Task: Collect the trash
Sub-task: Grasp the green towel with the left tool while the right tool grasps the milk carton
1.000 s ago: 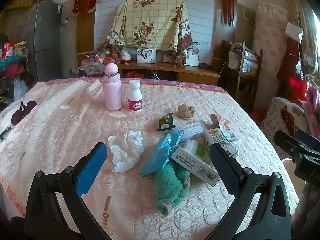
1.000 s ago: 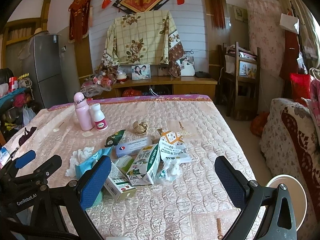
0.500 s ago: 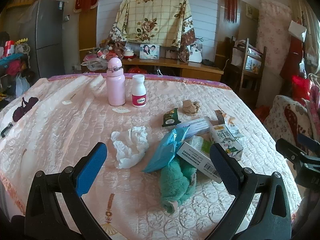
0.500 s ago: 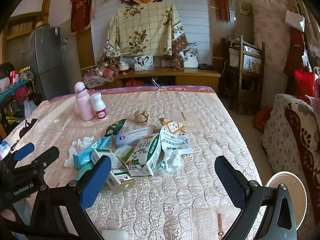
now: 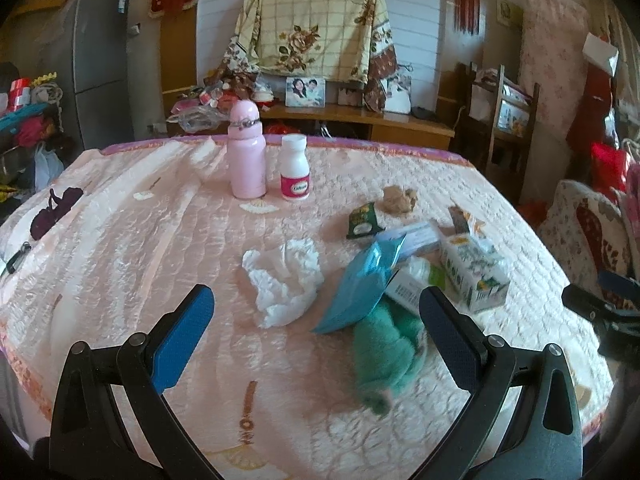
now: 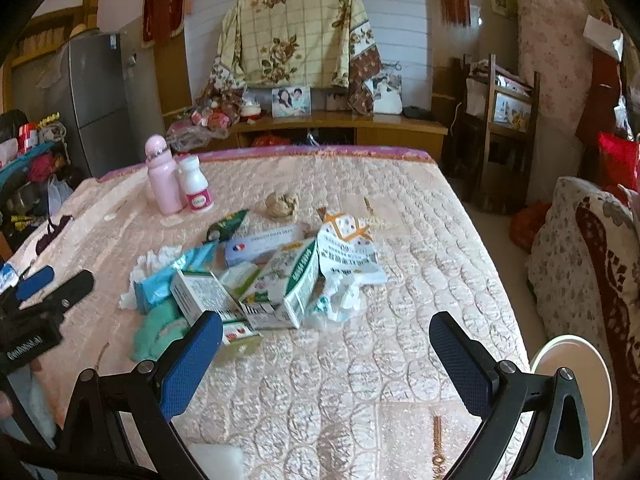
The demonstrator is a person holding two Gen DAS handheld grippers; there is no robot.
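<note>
— Both tongs, how do they stand?

— My left tongs (image 5: 316,326) are spread wide with nothing between the blue pads, and my right tongs (image 6: 326,354) are the same, released and bare. Both hang over the near part of the table (image 6: 400,300), which wears a quilted pink cover.

— Where is the trash?

— Heaped mid-table. Through the left camera the crumpled white tissue (image 5: 286,280) sits just ahead, between the fingers, with the blue wrapper (image 5: 360,286) to its right lying over a green cloth (image 5: 384,354). My right finger there overlaps a small barcoded box (image 5: 402,292), and the green-and-white carton (image 5: 474,274) lies beyond it.

— And the right camera?

— It sees the heap from the other side. The carton (image 6: 286,286) lies on its side ahead of my left finger, touching a torn white bag (image 6: 346,252) with orange print. That bag is mostly hidden in the left view. A long white-and-blue box (image 6: 264,242) lies behind them, a dark green packet (image 6: 228,224) farther back, and a brown crumpled wad (image 6: 282,204) apart from the heap.

— Anything only one side catches?

— The right camera alone shows a round white rim (image 6: 572,384) off the table's right edge. A pink bottle (image 5: 246,152) and a white pill bottle (image 5: 295,168) stand upright side by side at the far end, well away from both tongs.
</note>
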